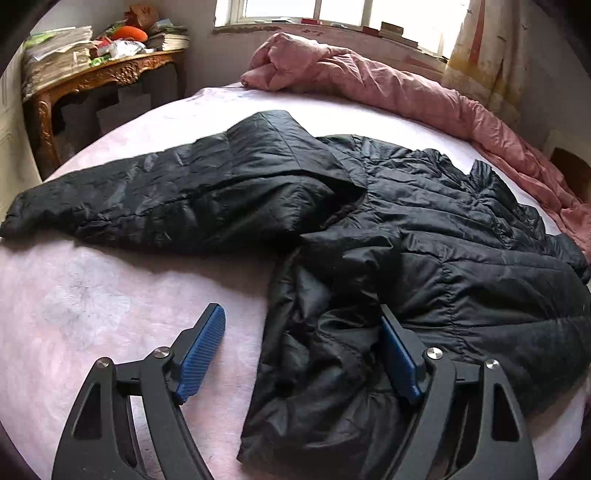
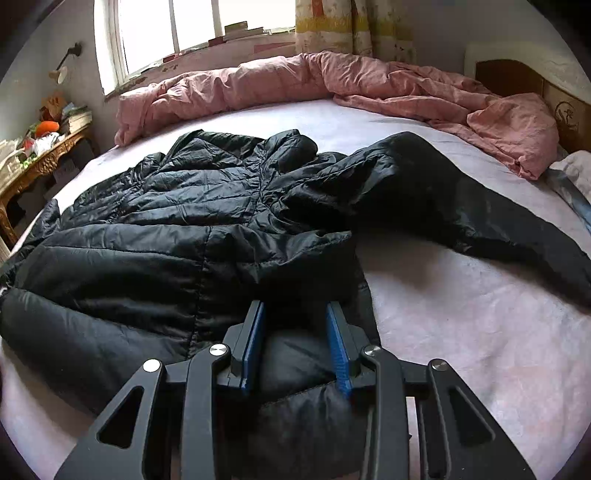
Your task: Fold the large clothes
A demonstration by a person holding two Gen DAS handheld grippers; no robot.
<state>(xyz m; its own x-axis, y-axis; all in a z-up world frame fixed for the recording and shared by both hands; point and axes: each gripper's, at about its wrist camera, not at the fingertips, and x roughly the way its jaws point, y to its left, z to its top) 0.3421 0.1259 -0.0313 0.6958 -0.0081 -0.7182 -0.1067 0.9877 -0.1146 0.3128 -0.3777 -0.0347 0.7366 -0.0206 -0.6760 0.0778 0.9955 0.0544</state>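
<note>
Black puffer jacket [image 1: 388,229] sprawls on the bed [image 1: 110,295] — light, soft, slick-shelled, best taken at the hem edge — right gripper [image 2: 295,343] fingers clamped on a hem fold, left gripper [image 1: 306,339] fingers apart, straddling the jacket's edge.

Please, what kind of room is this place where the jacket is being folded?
Most likely a bedroom in a home. The black jacket lies on a bed with a crumpled pink duvet along its far edge, under a window. A carved wooden side table stands beside the bed, piled with papers.
</note>
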